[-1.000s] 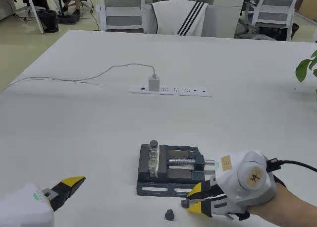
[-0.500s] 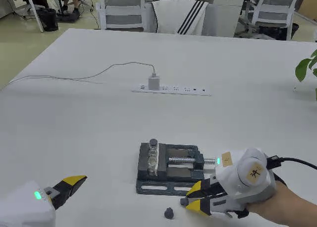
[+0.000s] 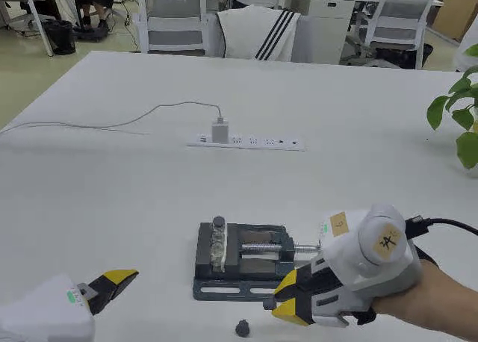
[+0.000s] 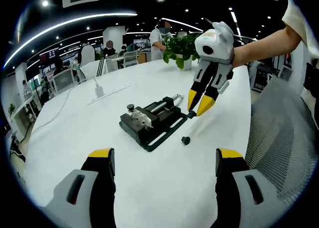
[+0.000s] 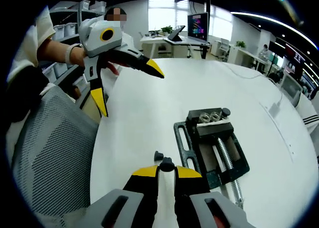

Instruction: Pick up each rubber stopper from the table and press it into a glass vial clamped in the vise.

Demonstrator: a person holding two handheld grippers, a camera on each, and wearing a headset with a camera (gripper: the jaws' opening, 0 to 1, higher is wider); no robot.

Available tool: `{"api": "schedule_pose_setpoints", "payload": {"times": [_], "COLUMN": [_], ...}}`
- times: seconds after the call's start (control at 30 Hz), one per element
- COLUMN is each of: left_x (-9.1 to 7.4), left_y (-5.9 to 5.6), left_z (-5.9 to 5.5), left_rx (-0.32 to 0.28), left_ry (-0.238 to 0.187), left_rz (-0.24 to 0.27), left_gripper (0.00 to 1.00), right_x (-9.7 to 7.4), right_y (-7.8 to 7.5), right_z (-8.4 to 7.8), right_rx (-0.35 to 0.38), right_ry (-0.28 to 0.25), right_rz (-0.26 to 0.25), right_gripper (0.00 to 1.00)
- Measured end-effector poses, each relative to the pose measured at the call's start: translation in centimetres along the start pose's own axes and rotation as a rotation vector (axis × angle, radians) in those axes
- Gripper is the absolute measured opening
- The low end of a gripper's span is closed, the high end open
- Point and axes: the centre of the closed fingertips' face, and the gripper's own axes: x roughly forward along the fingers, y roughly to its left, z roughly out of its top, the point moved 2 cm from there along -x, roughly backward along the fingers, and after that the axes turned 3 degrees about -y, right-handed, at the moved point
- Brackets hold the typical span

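A black vise (image 3: 246, 271) sits on the white table with glass vials (image 3: 218, 246) clamped in it. The far vial carries a dark stopper (image 3: 218, 222). My right gripper (image 3: 278, 306) hovers just in front of the vise, shut on a rubber stopper (image 3: 267, 305), which also shows at its jaw tips (image 5: 166, 164). A loose stopper (image 3: 243, 328) lies on the table below it, by the vise's front edge (image 5: 158, 154). My left gripper (image 3: 113, 284) waits open at the lower left, its jaws wide apart (image 4: 164, 158), facing the vise (image 4: 152, 122) and the loose stopper (image 4: 185, 140).
A white power strip (image 3: 246, 141) with a charger and a grey cable (image 3: 112, 122) lies across the table's middle. Plant leaves (image 3: 455, 118) hang over the right edge. Chairs stand behind the far edge.
The head camera has shifted, sliding the scene slightly left. Both grippers and the loose stopper keep nearly the same places relative to the vise.
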Motion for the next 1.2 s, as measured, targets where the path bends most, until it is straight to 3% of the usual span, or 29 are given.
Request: {"api": "schedule_pose_setpoints", "payload": {"times": [0.13,0.2,0.53,0.8,1.2], "left_x": [0.9,1.2,2.5,2.9,3.5], "left_y": [-0.4,-0.6,-0.3,-1.5,-3.6], "left_z": [0.2,0.5,2.9,3.2,3.7], "left_rx": [0.059,0.074,0.168,0.25,0.338], "left_ry": [0.031,0.035,0.028,0.044,0.046], "left_rz": [-0.028,-0.045,-0.083,-0.161,-0.246], "left_gripper": [0.79,0.76,0.6,0.38,0.17], "right_x": [-0.7,-1.1,-2.2,-1.3,-0.2], "right_y": [0.2,0.3,0.7,1.6,2.9], "right_z": [1.3,1.9,5.2,5.7,5.6], "right_rx": [-0.013,-0.053,-0.164,-0.237,-0.293], "right_ry": [0.004,0.019,0.029,0.069,0.109], "right_rz": [0.004,0.005,0.0,0.035,0.085], "right_gripper": [0.07,0.07,0.07,0.06,0.06]}}
